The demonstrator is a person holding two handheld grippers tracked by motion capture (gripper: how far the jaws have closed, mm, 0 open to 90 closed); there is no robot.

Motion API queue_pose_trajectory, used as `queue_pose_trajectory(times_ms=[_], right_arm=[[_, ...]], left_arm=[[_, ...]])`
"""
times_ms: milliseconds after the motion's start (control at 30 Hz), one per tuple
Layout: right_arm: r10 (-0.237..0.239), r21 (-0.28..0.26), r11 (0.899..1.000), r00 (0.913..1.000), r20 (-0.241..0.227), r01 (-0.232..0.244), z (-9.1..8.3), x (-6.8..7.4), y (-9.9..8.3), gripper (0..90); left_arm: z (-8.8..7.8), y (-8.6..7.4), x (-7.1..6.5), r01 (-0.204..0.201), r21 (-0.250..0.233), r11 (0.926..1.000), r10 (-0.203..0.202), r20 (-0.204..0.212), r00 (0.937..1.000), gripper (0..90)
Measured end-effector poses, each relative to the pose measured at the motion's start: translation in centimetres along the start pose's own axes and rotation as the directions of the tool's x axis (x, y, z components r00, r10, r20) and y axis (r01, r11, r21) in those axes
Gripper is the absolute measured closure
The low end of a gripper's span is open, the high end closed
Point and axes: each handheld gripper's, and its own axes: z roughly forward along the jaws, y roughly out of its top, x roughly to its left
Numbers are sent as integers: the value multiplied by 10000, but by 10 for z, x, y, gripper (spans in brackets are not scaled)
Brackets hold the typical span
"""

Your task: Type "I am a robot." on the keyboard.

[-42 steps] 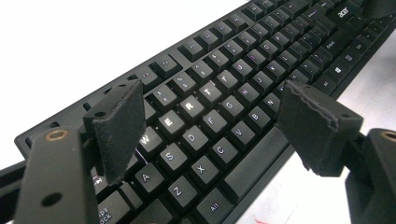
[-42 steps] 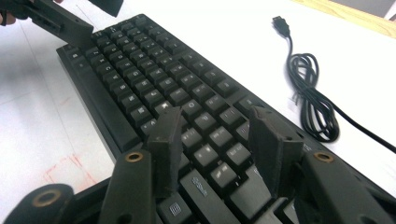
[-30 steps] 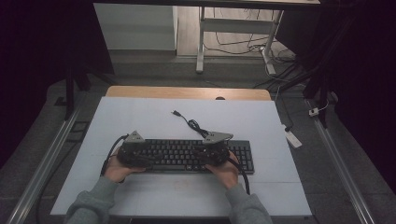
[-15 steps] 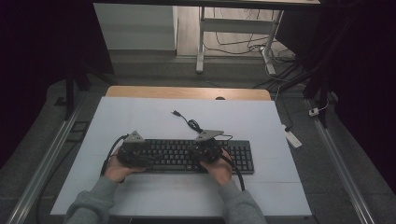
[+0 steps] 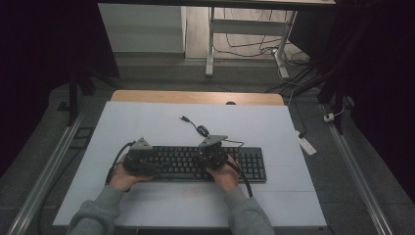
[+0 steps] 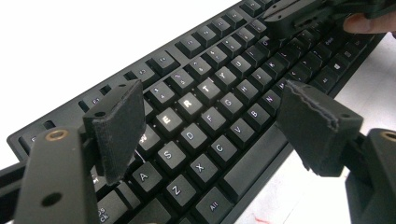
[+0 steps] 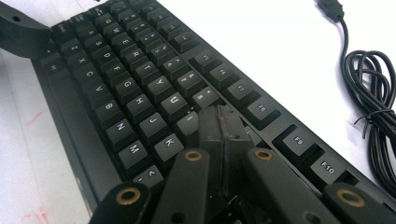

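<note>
My left hand-held gripper [image 6: 205,135] hovers over the left half of the keyboard [image 5: 195,163] with its jaws spread wide and nothing between them; under it lie the letter keys [image 6: 201,116] from E and R down to Z and X; my right hand-held gripper [image 7: 219,126] has just closed, its two pads pressed flat together with nothing held, and its tip rests among the keys near I and K, though I cannot tell whether it presses one down; the keyboard lies flat on the white worktop [image 5: 147,127], lengthwise across it, toward my edge; its cable [image 7: 373,93] lies coiled on the worktop just beyond the function row, the plug [image 5: 184,119] lying farther out; in the high view both my hands [image 5: 226,177] sit at the keyboard's near edge.
</note>
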Motion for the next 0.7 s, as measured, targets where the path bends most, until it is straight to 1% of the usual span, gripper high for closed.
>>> queue_pose_trajectory(times_ms=[233, 500, 600, 633, 700], right_arm=[[-108, 122, 9999, 9999, 30, 107, 4, 1, 1, 893], [-122, 162, 9998, 9999, 31, 121, 7, 2, 1, 892], [-54, 177, 9998, 10000, 5, 53, 8, 2, 0, 894], [-49, 282, 9996, 10000, 26, 49, 9, 2, 0, 894], [23, 243, 9997, 10000, 7, -23, 9, 1, 0, 894]], left_arm=[[0, 0, 0, -52, 24, 10000, 52, -8, 10000, 240], [0, 0, 0, -124, 70, 9999, 124, -2, 9999, 240], [0, 0, 0, -127, 61, 9999, 128, -11, 9999, 240], [0, 0, 0, -130, 60, 9999, 130, -19, 9999, 240], [0, 0, 0, -137, 61, 9999, 137, -15, 9999, 240]])
